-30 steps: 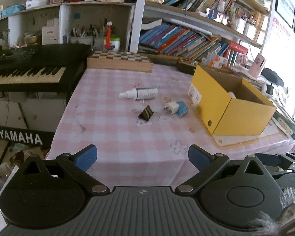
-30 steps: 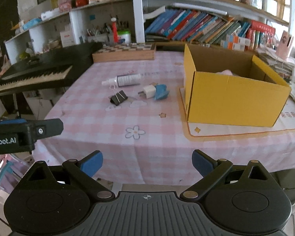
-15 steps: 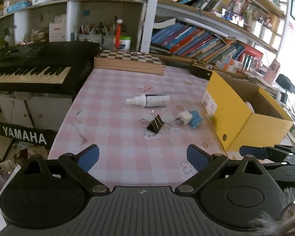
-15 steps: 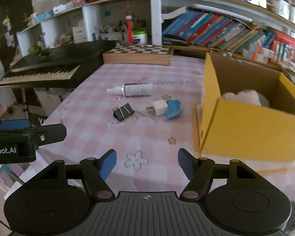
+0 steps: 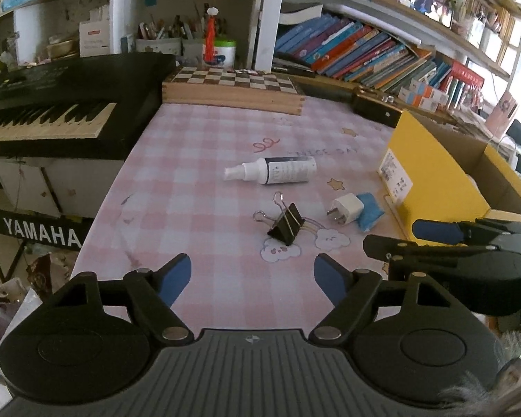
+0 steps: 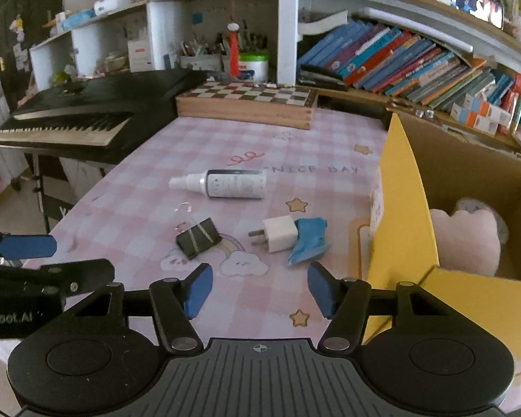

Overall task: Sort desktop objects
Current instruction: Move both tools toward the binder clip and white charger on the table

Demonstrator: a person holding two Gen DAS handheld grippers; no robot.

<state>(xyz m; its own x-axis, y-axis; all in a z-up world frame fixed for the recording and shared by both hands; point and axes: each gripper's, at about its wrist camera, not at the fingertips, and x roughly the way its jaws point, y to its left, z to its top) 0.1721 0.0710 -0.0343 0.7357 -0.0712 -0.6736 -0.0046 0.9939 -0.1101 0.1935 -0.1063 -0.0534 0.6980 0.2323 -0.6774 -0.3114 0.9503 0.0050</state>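
**Left wrist view: desk with pink checked cloth, both tools over its near edge**

The desk (image 5: 198,180) is covered by a pink-and-white checked cloth printed with clouds, stars and flowers. On it lie a white spray bottle (image 5: 272,171) on its side, nearer to it a black binder clip (image 5: 285,224), and to the right a white plug adapter (image 5: 345,208) touching a blue eraser-like piece (image 5: 370,211). A yellow cardboard box (image 5: 430,177) stands at the right edge; in the right wrist view a pink plush item (image 6: 465,239) lies inside it. At the far end rests a wooden chessboard case (image 5: 232,92); a black Yamaha keyboard (image 5: 52,111) stands to the left. Behind, shelves (image 5: 364,52) hold leaning books and pen pots.

The left tool (image 5: 253,276) is empty, its jaws closing but wide apart. The right tool (image 6: 258,292) is likewise empty and closing, its pads apart, near the clip and the adapter without touching either.
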